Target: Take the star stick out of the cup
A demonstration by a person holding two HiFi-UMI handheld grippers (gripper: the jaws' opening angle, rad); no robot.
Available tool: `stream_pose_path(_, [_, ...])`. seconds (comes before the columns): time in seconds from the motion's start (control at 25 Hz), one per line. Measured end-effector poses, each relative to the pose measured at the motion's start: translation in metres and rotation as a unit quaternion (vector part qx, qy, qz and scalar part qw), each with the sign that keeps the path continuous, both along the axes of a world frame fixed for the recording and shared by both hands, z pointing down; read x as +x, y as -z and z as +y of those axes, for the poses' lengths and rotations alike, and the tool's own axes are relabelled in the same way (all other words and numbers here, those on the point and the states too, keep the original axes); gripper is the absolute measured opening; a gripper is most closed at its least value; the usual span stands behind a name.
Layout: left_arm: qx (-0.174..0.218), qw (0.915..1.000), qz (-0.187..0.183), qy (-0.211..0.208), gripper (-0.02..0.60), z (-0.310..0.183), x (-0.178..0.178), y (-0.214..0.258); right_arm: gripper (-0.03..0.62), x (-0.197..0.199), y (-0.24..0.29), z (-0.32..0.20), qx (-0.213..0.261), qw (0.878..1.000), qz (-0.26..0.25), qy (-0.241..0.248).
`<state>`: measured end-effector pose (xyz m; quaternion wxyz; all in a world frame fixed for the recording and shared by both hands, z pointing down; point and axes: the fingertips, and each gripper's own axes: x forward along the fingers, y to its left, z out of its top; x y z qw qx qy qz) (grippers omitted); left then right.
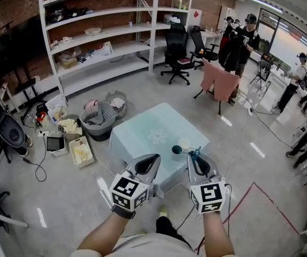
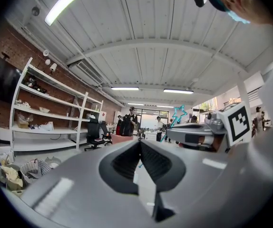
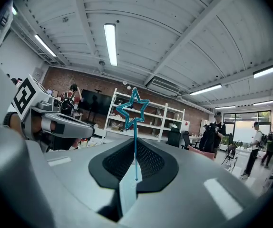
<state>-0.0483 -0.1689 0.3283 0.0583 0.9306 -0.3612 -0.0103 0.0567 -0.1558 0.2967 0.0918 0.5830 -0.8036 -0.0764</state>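
Observation:
My right gripper is shut on the thin stem of a teal star stick. The star points up and away from the jaws in the right gripper view. In the head view the star stick shows just past the right jaws, clear of the cups. A dark cup and a white cup stand near the front right of the light blue table. My left gripper is shut with nothing in it, level with the right one. From the left gripper view the star stick shows above the right gripper.
Laundry baskets and white bins sit on the floor left of the table. White shelves line the back wall, with office chairs and a pink-draped chair beyond. People stand at the back right. Red tape marks the floor.

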Motion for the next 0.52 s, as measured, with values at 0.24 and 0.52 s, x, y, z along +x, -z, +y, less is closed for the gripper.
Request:
stream_pose_path(0.24, [0.003,1.0,-0.001,-0.002,0.006,0.0003,0.0052,0.0024,0.026,0.0055,-0.0001,0.0005,-0.002,1.0,-0.002,-0.001])
stream_pose_path(0.52, [0.006,1.0,-0.005,-0.001,0.006,-0.0011,0.0051,0.0048,0.026,0.0027,-0.0012,-0.0019,-0.007,1.0,0.001,0.001])
